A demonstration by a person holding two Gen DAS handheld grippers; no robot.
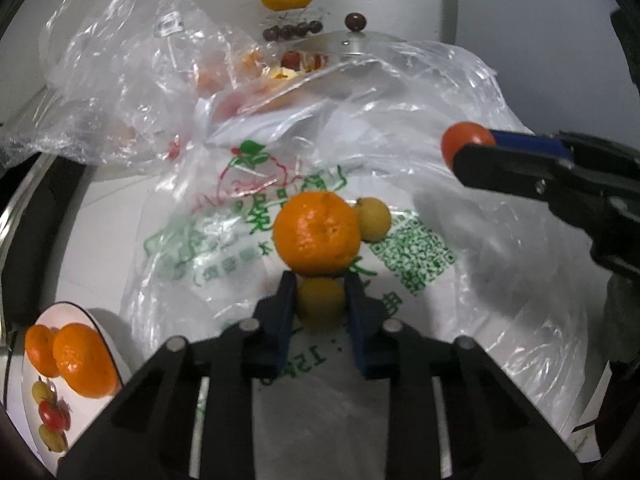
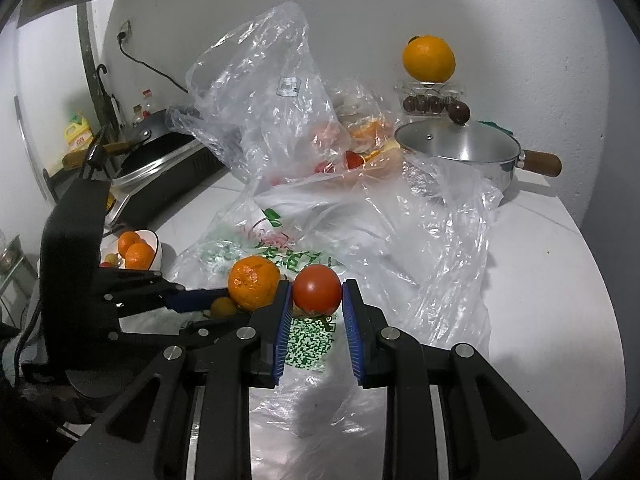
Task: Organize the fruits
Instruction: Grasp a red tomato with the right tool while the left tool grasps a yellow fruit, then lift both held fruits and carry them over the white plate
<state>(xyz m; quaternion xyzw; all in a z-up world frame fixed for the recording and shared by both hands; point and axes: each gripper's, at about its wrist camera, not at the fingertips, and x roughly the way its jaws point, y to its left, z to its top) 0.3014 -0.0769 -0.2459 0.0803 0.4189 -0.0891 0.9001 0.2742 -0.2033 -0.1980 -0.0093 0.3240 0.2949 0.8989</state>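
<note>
Left gripper [image 1: 320, 304] clamped on a small round yellow fruit [image 1: 321, 307], low over the printed green-and-white plastic bag [image 1: 224, 236] spread on the white worktop [image 2: 560, 280]. Right gripper [image 2: 316, 296] clamped on a round red tomato [image 2: 317, 289], held just above the same bag, to the right of the left gripper and a little beyond it.

Destination judged to be the white bowl with a dark rim [image 1: 108, 344] — already loaded with two mandarins, a tomato and pale small fruit — lying down and to the left of the left gripper, near the worktop's edge. Left gripper clearly the nearer; right gripper well apart from the bowl, with the left one between.

Directly ahead of the left fingertips, touching or nearly touching the held fruit: a large bumpy orange mandarin [image 1: 316, 236], with a second small yellow fruit [image 1: 373, 219] just beside it.

Hard to make out: contents of the crumpled clear plastic bag [image 2: 260, 92] — orange and red shapes only; bowl cut off at the frame edge in the left view and half hidden behind the left gripper in the right view; whether the tomato touches the bag, not determinable.
</note>
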